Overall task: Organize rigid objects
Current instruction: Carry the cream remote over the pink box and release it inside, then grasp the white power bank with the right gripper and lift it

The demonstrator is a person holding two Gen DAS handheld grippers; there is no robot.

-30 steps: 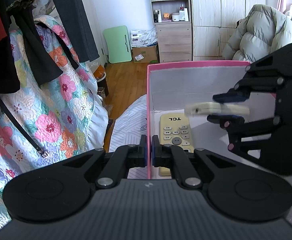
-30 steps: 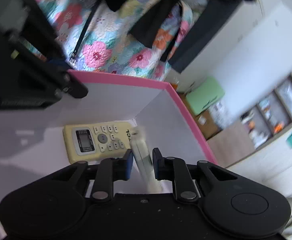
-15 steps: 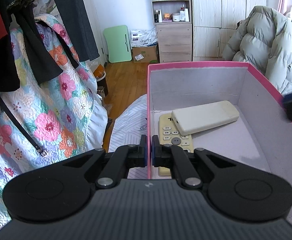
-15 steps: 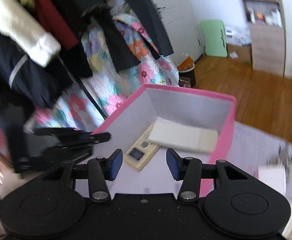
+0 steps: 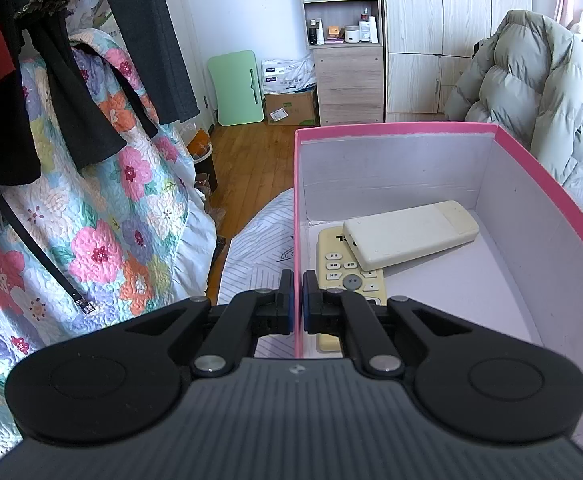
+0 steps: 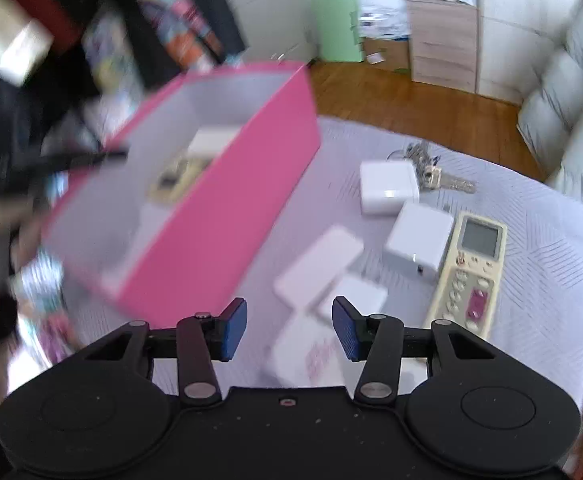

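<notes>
A pink box [image 5: 531,172] with white inner walls stands on the bed; it also shows in the right wrist view [image 6: 219,216]. Inside it lie a cream TCL remote [image 5: 347,276] and a plain cream remote [image 5: 411,232] face down across its top. My left gripper [image 5: 298,304] is shut on the box's near left wall. My right gripper [image 6: 289,328] is open and empty, outside the box above the bedspread. A cream remote with a screen [image 6: 471,268], two white chargers [image 6: 387,186] [image 6: 417,236] and flat white blocks [image 6: 317,264] lie on the bed.
A bunch of keys [image 6: 435,176] lies beyond the chargers. Hanging clothes and a floral quilt [image 5: 91,208] stand left of the box. A grey puffer jacket [image 5: 531,92] is at the right, a shelf unit [image 5: 347,44] and wooden floor beyond.
My right gripper let go of the plain remote inside the box, opened, and pulled back out to the right over the bed. The left gripper has not moved.
</notes>
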